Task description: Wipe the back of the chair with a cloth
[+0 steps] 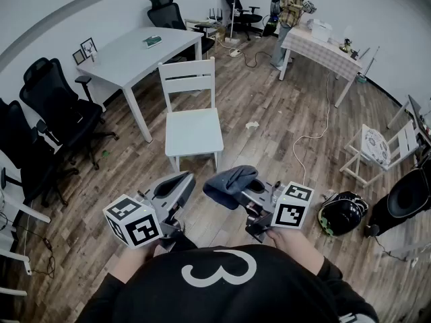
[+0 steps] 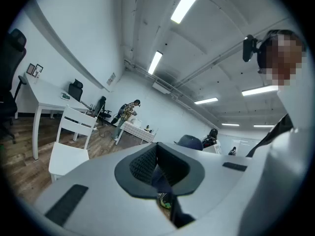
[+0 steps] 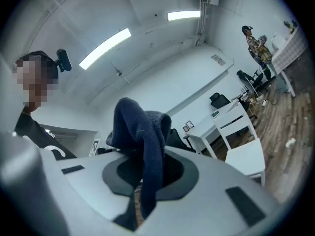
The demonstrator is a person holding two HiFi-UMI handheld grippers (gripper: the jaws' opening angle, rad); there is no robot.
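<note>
At the far left, black office chairs (image 1: 57, 110) stand beside a white table (image 1: 131, 49). The left gripper (image 1: 176, 184) is held low and close to the person, with its jaws closed together and nothing between them, as the left gripper view confirms. The white wooden chair (image 1: 194, 130) stands on the plank floor (image 1: 269, 120) straight ahead of both grippers and well apart from them. Its seat faces the person, and its slatted back (image 1: 187, 79) is on the far side, near the table corner. The right gripper (image 1: 244, 192) is clenched on the dark blue cloth (image 1: 229, 180), which bunches above the jaws and is not in contact with the chair. To the right, a black helmet (image 1: 342, 212) lies on the floor.
</note>
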